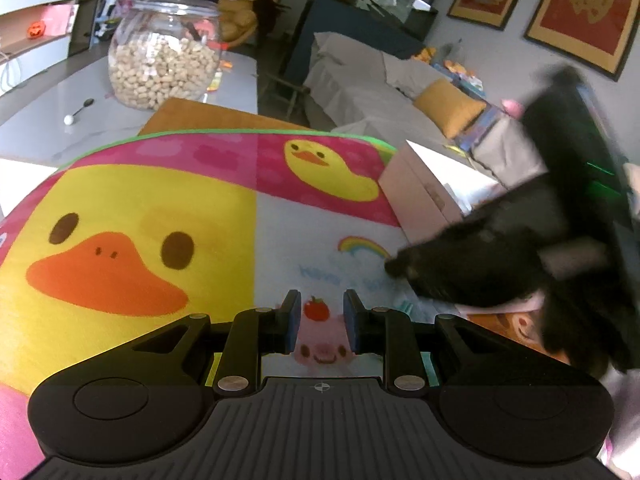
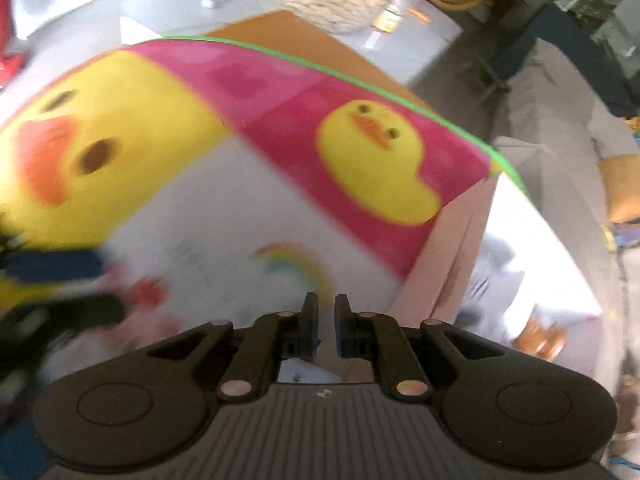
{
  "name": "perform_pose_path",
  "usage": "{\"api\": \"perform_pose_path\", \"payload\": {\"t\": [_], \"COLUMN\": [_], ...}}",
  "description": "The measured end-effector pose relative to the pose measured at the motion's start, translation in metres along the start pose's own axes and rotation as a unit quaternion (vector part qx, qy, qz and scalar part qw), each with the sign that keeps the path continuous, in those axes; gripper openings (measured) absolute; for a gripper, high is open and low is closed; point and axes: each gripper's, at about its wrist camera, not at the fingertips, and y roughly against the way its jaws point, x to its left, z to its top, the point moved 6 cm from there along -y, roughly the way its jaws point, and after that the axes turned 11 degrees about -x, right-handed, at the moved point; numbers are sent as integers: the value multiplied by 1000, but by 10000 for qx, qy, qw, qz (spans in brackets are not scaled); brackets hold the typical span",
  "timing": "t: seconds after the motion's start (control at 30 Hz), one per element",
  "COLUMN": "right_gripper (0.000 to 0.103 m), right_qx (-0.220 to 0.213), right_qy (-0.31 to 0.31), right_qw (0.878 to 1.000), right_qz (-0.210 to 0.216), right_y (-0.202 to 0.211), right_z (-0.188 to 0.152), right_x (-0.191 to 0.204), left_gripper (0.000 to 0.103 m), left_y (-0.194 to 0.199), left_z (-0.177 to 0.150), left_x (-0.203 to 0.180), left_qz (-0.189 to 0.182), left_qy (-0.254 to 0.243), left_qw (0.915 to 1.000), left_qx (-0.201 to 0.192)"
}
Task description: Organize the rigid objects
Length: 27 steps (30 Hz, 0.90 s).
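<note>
Black left gripper [image 1: 319, 322] jaws stood partly open, empty, over the duck mat [image 1: 160, 200]; right gripper [image 2: 326, 326] jaws nearly closed, empty.

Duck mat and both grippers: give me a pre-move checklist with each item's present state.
1. Left gripper empty: ok; the fingers stand apart over the duck mat, nothing between them.
2. Right gripper empty: ok; narrow gap, nothing visibly held.
3. Right wrist view sharp enough to aim: not ok; heavy motion blur.
4. Grippers apart from each other: cannot tell; the right gripper is a dark blur close to the right in the left wrist view.
5. Cardboard box at the mat's right edge open: ok; contents cannot be made out.
6. Rigid object to pick on the mat: cannot tell; none shows.
</note>
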Motion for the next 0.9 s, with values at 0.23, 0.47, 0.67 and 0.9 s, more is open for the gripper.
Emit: {"api": "perform_pose_path", "payload": {"t": [0.23, 0.47, 0.67, 0.9], "right_gripper": [10, 13, 15, 24], "right_qx": [-569, -795, -970, -1172], "right_qy": [-165, -741, -1132, -1793], "right_qw": [9979, 9934, 9881, 9766], "right_qz": [265, 362, 372, 180], "right_y": [48, 58, 62, 68], "right_z": [-41, -72, -87, -112], "right_x": [26, 19, 8, -15], "left_gripper": [25, 25, 25, 29], "left_y": [2, 21, 18, -3], "left_z": [-5, -6, -13, -29], "left_x": [-1, -12, -46, -71], "left_qz": [43, -155, -452, -454], "left_qy": [-100, -260, -641, -1033], "left_qw": [9998, 9992, 9958, 9907], "left_qx": [168, 273, 480, 764]}}
